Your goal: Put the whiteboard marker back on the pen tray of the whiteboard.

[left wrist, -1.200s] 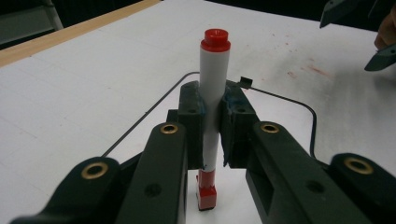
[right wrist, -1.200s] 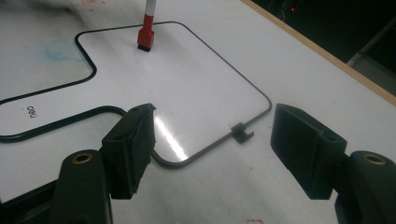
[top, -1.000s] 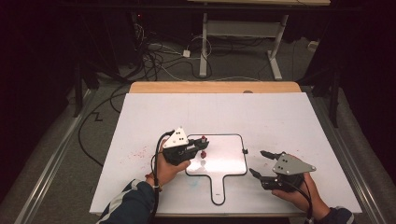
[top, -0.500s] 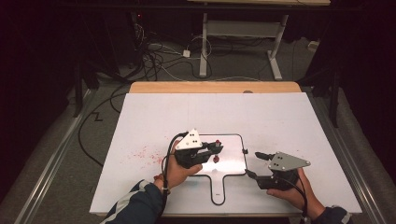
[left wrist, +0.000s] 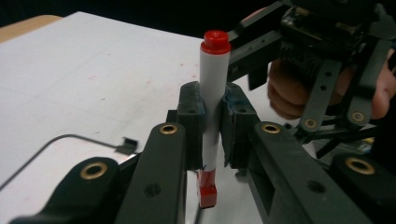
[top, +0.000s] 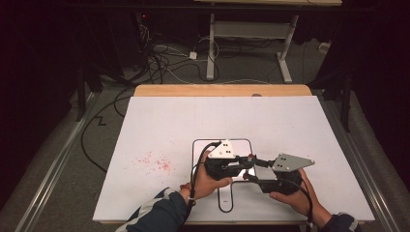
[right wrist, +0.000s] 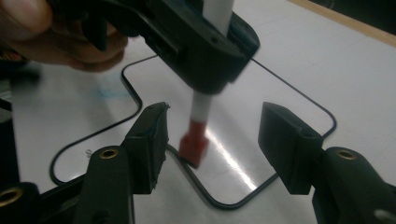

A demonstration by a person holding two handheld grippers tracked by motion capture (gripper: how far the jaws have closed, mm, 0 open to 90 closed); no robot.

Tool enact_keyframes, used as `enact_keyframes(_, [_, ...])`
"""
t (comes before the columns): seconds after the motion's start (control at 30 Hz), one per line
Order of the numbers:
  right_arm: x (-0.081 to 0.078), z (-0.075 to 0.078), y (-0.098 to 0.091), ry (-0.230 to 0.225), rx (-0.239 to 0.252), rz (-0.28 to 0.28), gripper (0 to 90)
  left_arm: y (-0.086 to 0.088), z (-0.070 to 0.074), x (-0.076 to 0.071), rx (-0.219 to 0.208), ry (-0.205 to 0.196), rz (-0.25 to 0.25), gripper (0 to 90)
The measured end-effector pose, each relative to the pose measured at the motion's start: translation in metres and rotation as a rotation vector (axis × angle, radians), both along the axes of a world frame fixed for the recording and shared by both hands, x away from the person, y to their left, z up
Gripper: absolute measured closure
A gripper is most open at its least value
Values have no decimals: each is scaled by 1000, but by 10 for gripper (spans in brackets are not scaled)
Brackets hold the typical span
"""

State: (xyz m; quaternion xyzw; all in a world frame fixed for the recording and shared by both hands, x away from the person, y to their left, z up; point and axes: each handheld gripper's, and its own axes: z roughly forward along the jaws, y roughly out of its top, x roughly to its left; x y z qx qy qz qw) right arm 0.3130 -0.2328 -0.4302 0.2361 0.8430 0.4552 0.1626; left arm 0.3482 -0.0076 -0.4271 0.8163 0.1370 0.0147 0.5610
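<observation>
A white sheet (top: 290,130) covers the worktop (top: 222,90), whose wooden edge shows at the far side; a small handled whiteboard (top: 227,198) lies flat on it, red specks (top: 157,162) to its left.

Left claw (top: 249,162): matte black body, a pale grey three-cornered plate on top with small dark screw holes near its corner. A black cable loops off its rear toward my wrist. Seen along my left claw's own jaws: black arms jointed with brass-ringed pivots, blocky black pads (left wrist: 192,123) scuffed with blue smears.

Right claw (top: 251,175): same black build, a grey plate of the same three-cornered shape, black cable trailing back along my forearm. Brass-ringed pivots again; pads (right wrist: 150,144) plain black, squared.

Sleeves: dark blue, the left with white stripes at the cuff.
</observation>
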Motion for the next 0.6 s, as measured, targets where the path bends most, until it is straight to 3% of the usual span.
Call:
enact_keyframes(0.1, [0,0,-1,13,26,10,498,-7,0,0,-8,9,-19,779])
enact_keyframes(0.3, [-2,2,-3,-11,19,-14,602,-12,-3,-1,-26,36,-50,778])
enact_keyframes(0.5, [-3,1,-4,-14,2,-22,798,-9,-1,0,-35,30,-28,767])
enact_keyframes(0.6, [-2,2,-4,-4,-17,-39,811,-1,1,2,-69,67,20,593])
